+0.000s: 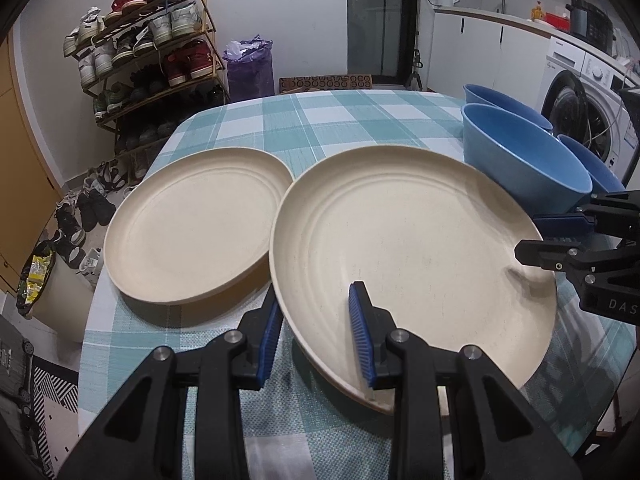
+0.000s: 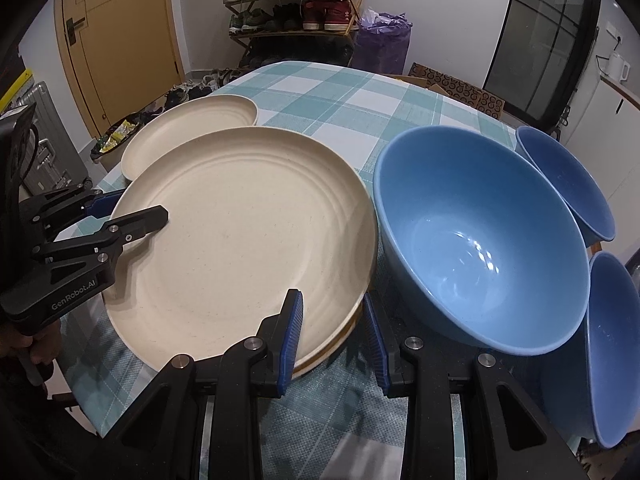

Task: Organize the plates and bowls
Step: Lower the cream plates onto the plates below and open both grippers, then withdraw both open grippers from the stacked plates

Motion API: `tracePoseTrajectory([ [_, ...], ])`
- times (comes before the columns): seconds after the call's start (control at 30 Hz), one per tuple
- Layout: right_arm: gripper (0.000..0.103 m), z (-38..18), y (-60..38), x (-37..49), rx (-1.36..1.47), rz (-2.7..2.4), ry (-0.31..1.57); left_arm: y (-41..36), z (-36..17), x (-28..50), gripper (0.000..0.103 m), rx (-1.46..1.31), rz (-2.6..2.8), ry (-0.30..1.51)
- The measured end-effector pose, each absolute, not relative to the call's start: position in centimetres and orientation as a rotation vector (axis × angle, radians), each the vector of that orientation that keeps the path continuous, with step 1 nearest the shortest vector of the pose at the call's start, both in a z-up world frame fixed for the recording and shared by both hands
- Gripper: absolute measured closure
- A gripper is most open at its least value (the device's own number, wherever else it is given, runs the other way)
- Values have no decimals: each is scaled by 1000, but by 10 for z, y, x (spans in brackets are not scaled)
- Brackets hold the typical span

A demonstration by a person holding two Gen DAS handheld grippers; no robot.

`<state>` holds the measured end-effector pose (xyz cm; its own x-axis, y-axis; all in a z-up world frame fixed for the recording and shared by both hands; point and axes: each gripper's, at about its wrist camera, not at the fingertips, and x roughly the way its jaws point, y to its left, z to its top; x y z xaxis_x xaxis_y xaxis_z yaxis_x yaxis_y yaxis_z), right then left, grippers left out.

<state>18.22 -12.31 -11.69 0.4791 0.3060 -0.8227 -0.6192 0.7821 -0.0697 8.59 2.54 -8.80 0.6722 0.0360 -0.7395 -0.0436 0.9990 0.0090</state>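
Note:
A large cream plate (image 1: 416, 256) (image 2: 248, 240) is tilted above the checked table, its left rim lapping over a second cream plate (image 1: 192, 228) (image 2: 188, 120) that lies flat. My left gripper (image 1: 318, 340) (image 2: 132, 214) straddles the near plate's rim, one finger over it and one under. My right gripper (image 2: 334, 340) (image 1: 536, 236) straddles the opposite rim the same way. Both look clamped on the rim. Three blue bowls stand to the right: a big one (image 2: 480, 248) (image 1: 524, 160) and two smaller (image 2: 568, 180) (image 2: 612, 344).
The table's checked cloth (image 1: 328, 128) runs to a rounded far edge. Beyond it stand a shoe rack (image 1: 148, 48), a purple bag (image 1: 250, 68) and a washing machine (image 1: 580, 100). A wooden door (image 2: 120, 40) and a suitcase (image 2: 48, 140) are to the left.

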Motion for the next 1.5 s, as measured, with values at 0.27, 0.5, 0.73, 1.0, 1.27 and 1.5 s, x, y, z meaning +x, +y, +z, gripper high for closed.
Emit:
tracePoseTrajectory([
  [0.27,71,-122,-123,179,-403,577,917,21,-88,84,72,23,50,837],
  [0.5,71,-122,-123,177,-403,581,921,20,-89,85,65,31,45,845],
  [0.73,70,-119,-118,173,-424,611,908,16,-93,85,55,58,39,859],
  [1.0,55,-115,-121,171,-390,646,911,21,-84,81,45,29,26,846],
  [1.27,41,-97,-121,168,-339,683,876,35,-55,67,23,-26,31,757],
  [1.5,17,-76,-117,165,-277,713,824,65,-39,59,11,-140,62,702],
])
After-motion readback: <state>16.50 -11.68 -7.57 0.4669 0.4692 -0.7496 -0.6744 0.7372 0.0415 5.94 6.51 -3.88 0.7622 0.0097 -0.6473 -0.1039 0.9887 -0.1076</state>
